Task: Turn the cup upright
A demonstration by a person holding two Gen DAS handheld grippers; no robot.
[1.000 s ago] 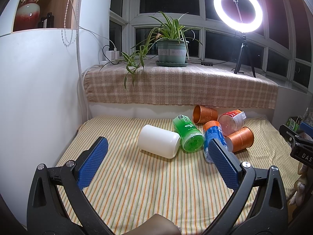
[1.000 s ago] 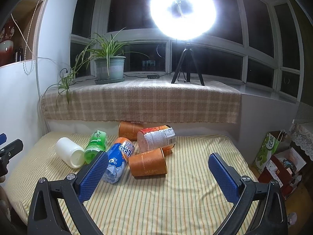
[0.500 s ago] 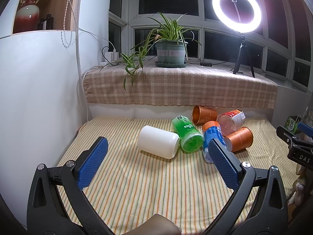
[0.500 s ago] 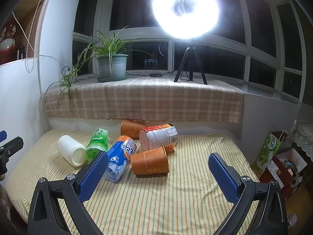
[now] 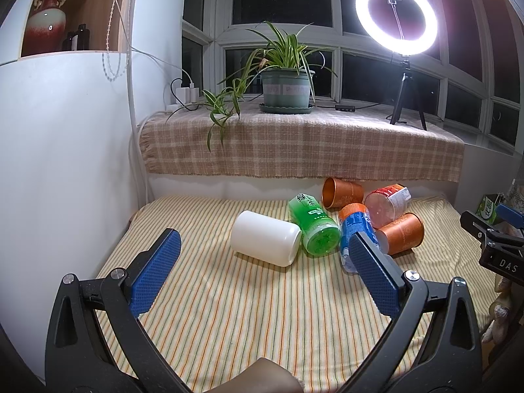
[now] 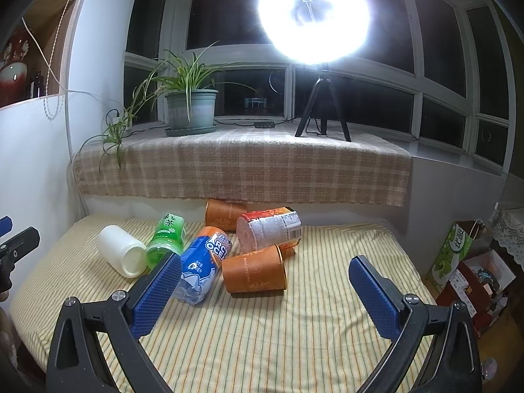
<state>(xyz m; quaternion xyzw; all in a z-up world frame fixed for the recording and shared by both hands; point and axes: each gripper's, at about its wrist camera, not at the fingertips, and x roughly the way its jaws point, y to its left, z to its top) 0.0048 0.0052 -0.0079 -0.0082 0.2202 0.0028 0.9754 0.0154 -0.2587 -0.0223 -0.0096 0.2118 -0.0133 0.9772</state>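
Several cups lie on their sides on the striped cloth (image 5: 249, 311): a white cup (image 5: 265, 238) (image 6: 122, 251), a green cup (image 5: 314, 226) (image 6: 167, 239), a blue and orange cup (image 5: 355, 229) (image 6: 203, 262), two orange paper cups (image 6: 255, 273) (image 6: 226, 217) and a red and white cup (image 6: 270, 229). My left gripper (image 5: 262, 276) is open and empty, a little short of the white cup. My right gripper (image 6: 265, 294) is open and empty, just short of the near orange cup.
A ledge under a checked cloth (image 5: 301, 144) rises behind the cups, with a potted plant (image 5: 285, 88) and a ring light on a tripod (image 5: 399, 32). A white wall (image 5: 65, 163) stands left. Bags and boxes (image 6: 465, 262) sit past the right edge.
Both views have shifted only slightly. The cups have not moved. Both grippers stay open.
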